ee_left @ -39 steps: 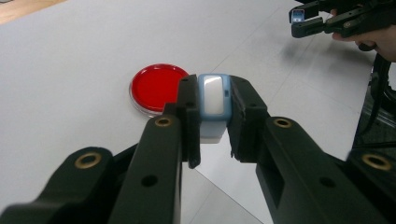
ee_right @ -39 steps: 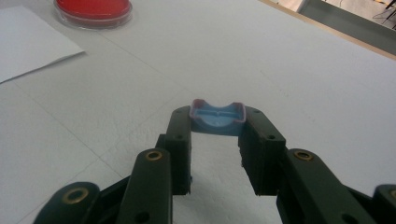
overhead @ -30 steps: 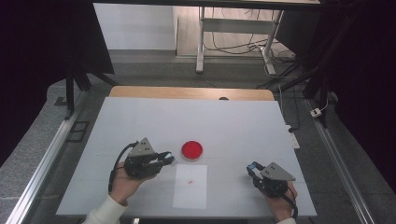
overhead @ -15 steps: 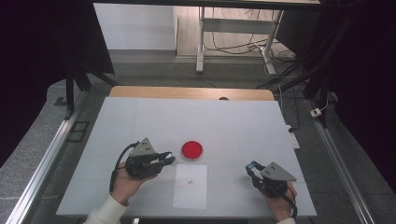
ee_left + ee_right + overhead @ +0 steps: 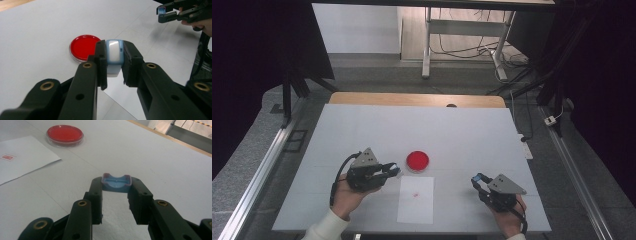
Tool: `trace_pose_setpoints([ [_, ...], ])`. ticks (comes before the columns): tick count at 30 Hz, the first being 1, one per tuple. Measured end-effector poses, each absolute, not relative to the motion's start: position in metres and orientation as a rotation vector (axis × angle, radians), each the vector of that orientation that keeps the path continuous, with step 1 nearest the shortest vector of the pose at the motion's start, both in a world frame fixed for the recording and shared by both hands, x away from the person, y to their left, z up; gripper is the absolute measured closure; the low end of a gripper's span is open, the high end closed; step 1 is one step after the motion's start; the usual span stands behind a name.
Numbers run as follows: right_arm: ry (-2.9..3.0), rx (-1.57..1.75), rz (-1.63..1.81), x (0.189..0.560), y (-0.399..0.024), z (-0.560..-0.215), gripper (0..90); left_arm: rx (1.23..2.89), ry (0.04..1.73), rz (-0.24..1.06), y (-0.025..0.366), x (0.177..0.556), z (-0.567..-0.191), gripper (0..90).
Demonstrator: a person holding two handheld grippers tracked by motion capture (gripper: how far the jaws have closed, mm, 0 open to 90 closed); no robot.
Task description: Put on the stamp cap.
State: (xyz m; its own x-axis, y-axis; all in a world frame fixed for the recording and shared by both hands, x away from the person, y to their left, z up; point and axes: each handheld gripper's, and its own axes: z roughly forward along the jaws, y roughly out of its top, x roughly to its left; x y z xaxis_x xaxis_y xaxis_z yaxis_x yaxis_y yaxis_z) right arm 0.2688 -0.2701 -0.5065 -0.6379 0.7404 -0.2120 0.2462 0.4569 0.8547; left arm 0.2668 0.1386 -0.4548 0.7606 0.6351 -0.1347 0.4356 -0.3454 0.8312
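White tabletop fills the scene. Left gripper (image 5: 113,62) pinches a small blue-and-white stamp (image 5: 113,53), likely light and rigid, best held by its flat sides, beside the red ink pad (image 5: 83,47). Right gripper (image 5: 116,188) grips its blue cap (image 5: 116,183). From above, stamped paper (image 5: 416,199) lies between them.

A light-blue stamp body (image 5: 114,56) with a white middle sits upright, clamped in the left gripper (image 5: 389,170) just left of the red ink pad (image 5: 417,160). Its blue cap (image 5: 116,182), hollow side up, is pinched in the right gripper (image 5: 477,180), held well right of the pad.
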Motion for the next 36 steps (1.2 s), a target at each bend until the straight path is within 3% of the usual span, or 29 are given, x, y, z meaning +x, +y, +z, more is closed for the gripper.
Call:
trace_pose_setpoints([
  [36, 2.198, 0.753, 1.193, 0.264, -0.236, -0.507, 65.0, 1.989, 0.799, 0.242, 0.133, 0.267, -0.455, 75.6],
])
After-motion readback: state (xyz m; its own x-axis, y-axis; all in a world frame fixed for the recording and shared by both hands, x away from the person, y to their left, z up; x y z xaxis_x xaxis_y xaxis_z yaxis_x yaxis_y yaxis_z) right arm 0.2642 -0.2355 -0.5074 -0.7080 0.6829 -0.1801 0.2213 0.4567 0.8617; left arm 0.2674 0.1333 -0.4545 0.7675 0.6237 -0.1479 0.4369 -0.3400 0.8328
